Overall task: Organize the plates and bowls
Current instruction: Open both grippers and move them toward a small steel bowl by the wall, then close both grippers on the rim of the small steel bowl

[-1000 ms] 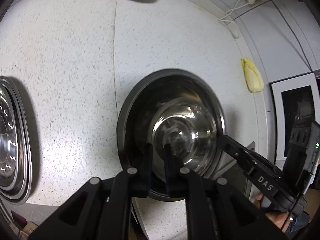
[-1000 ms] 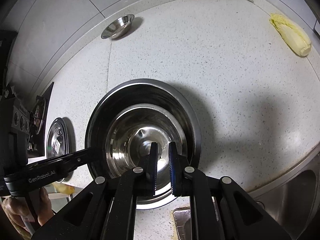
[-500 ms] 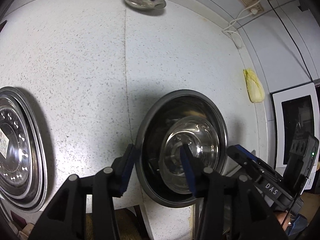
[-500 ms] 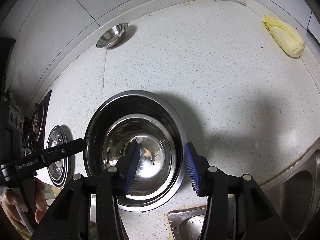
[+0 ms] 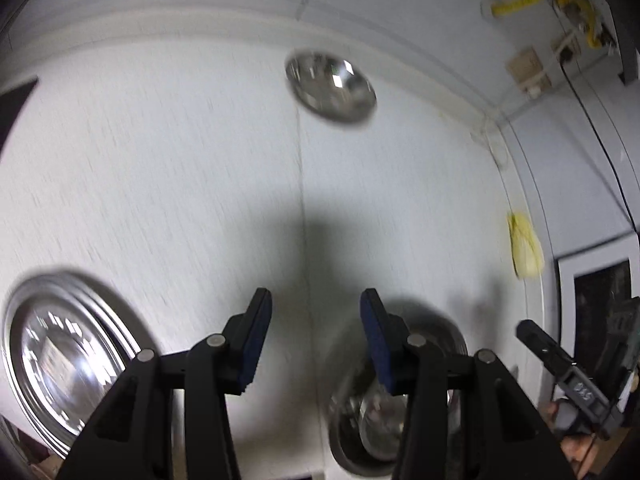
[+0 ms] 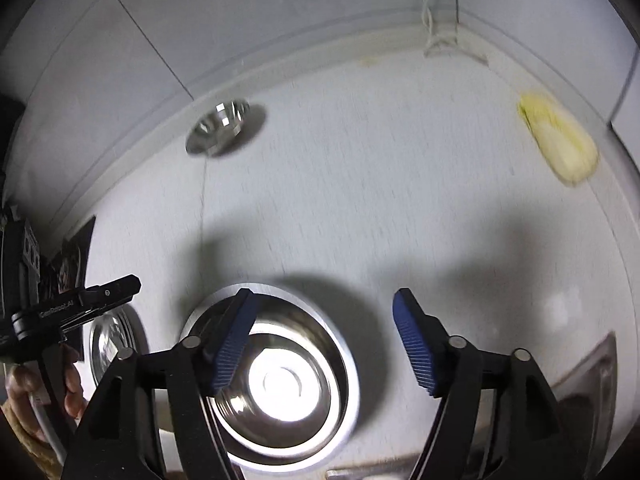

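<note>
Both grippers are off the bowls now! Left gripper (image 5: pixel 314 328), clamped on the big bowl's rim a second ago, has just opened and stands empty over speckled white counter (image 5: pixel 160 168). Right gripper (image 6: pixel 322 336) has just been opening too, wide, nothing between its ribbed blue pads. Nested steel bowls (image 6: pixel 276 380) sit shiny and round at the counter's near edge; stacked steel plates (image 5: pixel 68 364) left; small steel bowl (image 5: pixel 330 86) by the wall.
</note>
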Demonstrator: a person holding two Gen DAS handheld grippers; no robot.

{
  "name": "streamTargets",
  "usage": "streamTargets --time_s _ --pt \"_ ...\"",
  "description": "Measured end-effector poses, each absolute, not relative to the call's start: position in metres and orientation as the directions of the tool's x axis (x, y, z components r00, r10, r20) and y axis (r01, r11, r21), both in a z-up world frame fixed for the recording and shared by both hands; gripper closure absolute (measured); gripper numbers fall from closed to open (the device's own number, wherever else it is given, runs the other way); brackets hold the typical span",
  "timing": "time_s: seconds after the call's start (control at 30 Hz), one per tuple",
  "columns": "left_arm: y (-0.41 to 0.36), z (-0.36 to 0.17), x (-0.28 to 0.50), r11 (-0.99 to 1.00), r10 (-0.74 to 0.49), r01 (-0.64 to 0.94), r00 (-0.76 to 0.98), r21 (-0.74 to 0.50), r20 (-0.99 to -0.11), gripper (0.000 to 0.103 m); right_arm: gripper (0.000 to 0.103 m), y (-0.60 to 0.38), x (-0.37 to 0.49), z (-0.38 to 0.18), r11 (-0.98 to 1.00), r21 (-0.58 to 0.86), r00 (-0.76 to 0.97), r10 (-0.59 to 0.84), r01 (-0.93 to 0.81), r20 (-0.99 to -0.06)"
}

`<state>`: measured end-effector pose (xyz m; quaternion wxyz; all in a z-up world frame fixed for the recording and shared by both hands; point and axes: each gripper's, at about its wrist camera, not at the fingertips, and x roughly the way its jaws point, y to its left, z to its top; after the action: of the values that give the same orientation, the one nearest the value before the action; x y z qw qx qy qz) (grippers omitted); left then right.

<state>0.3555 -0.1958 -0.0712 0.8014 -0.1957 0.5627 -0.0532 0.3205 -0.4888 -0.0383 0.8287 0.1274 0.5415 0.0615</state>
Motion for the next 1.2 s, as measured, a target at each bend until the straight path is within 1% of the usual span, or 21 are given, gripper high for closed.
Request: streamTargets --time_s 0.33,0.5,0.67,0.77,0.93,1.2 --pt "-0.174 -0.054 0.419 0.957 -0.147 -0.132 0.542 -0.257 -0.827 0.059 0.036 -0.447 0.408 -0.022 0.957 0.289 0.454 0.264 -0.017 -0.851" --pt "-0.172 -0.059 0.447 0.967 -0.102 -0.133 0.578 -0.217 -0.810 0.059 0.036 -0.413 0.453 -0.029 0.950 0.304 0.445 0.301 -0.065 -0.843" --pt "-0.174 -0.064 0.467 0.981 -0.042 -0.121 0.630 -0.152 -0.776 0.059 0.036 -0.383 0.487 -0.042 0.954 0.281 0.436 0.298 -0.106 -0.849" --pt "-0.177 -0.066 0.476 0.986 -0.020 -0.112 0.652 -0.122 -0.758 0.059 0.036 -0.370 0.503 -0.053 0.954 0.280 0.424 0.298 -0.105 -0.856" --pt "-0.179 -0.076 0.487 0.988 -0.005 -0.113 0.666 -0.107 -0.746 0.058 0.036 -0.359 0.524 -0.069 0.957 0.270 0.407 0.290 -0.107 -0.866" --pt "-0.176 -0.092 0.510 0.988 0.024 -0.129 0.667 -0.084 -0.745 0.058 0.036 -0.355 0.547 -0.084 0.960 0.262 0.395 0.281 -0.101 -0.875"
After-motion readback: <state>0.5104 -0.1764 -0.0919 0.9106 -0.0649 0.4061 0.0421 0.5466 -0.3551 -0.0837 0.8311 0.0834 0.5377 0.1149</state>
